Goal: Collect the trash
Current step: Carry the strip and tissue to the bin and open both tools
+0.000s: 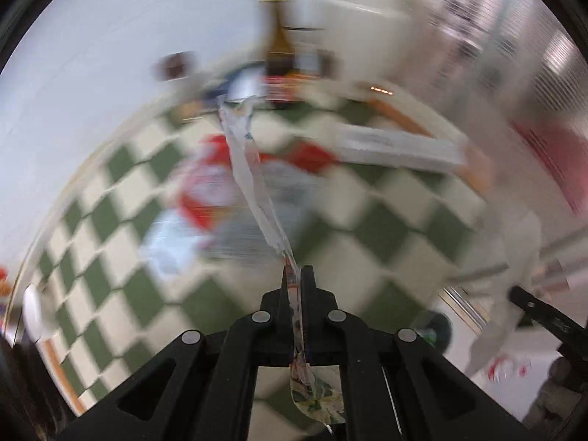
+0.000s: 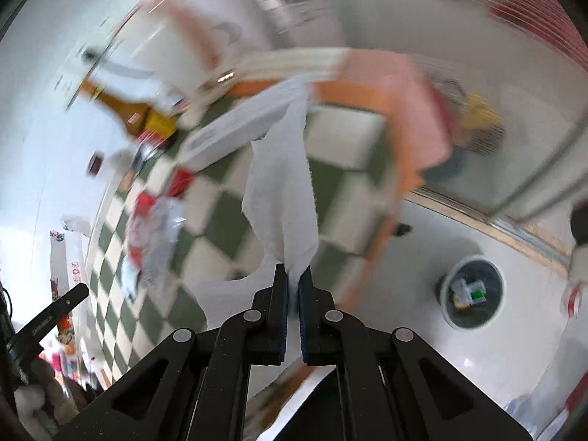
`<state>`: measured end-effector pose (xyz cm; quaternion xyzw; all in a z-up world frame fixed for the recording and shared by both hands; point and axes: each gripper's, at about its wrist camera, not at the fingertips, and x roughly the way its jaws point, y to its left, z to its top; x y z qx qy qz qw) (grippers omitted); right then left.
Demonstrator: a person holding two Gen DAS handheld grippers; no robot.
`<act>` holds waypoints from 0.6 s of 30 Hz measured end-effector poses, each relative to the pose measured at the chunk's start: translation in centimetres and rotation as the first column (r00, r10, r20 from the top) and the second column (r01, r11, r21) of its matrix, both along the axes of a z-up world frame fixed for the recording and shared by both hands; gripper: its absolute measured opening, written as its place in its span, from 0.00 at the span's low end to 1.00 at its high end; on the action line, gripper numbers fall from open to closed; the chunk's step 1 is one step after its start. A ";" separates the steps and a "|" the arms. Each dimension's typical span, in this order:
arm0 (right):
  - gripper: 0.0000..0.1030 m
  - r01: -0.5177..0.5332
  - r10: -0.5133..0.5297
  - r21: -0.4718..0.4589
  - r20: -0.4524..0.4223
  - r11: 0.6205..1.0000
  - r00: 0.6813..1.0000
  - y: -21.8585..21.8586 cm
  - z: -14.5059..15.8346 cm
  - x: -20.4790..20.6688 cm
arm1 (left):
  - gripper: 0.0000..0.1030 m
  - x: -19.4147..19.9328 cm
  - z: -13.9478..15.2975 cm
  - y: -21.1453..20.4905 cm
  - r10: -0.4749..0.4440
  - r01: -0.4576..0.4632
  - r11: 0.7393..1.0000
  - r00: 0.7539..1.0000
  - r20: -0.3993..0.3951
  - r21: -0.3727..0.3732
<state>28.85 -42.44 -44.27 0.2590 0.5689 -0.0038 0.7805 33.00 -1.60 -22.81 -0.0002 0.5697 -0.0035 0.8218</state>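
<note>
Checkered green-and-cream cloth point(image 1: 121, 286) covers the counter, and both wrist views are heavily smeared by motion, so much of what lies on it cannot be told apart. White floor point(image 2: 422, 349) shows beside the counter in the right wrist view, and on it stands a round grey bin point(image 2: 472, 292) with bits of rubbish already inside, well apart from the counter's edge. On the cloth lies a long white box point(image 1: 397, 145), and near it a heap of red-and-white wrappers point(image 1: 209, 191), blurred beyond detail. A brown bottle point(image 2: 121, 108) stands at the far end of the counter.

White paper towel point(image 2: 283, 198) hangs crumpled from the right gripper point(image 2: 293, 275), whose jaws are closed on its lower end; the sheet rises above the fingertips, clear of the cloth. The left gripper point(image 1: 297, 275) is clamped on a thin strip of printed wrapper point(image 1: 253, 183), a long narrow ribbon that stretches away from the fingertips over the counter, with a short curled end showing below the jaws.
</note>
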 end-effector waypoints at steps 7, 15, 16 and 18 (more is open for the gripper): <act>0.05 0.298 -0.300 -0.029 -0.109 0.954 0.948 -15.8 -5.8 -10.4 | 0.01 -0.9 -5.7 -17.2 -0.305 0.297 0.951 0.947 -0.097 -0.087; 0.05 0.536 -0.526 -0.039 -0.266 0.843 0.808 -28.2 -21.3 -20.0 | 0.01 -4.2 -22.4 -34.5 -0.544 0.511 0.839 0.788 -0.286 -0.188; 0.05 0.551 -0.536 -0.031 -0.282 0.834 0.795 -29.0 -23.6 -20.6 | 0.01 -4.5 -25.4 -36.1 -0.558 0.517 0.830 0.767 -0.318 -0.209; 0.05 0.589 -0.561 -0.010 -0.320 0.808 0.764 -30.5 -29.6 -22.1 | 0.01 -5.1 -32.1 -39.0 -0.573 0.514 0.819 0.722 -0.389 -0.253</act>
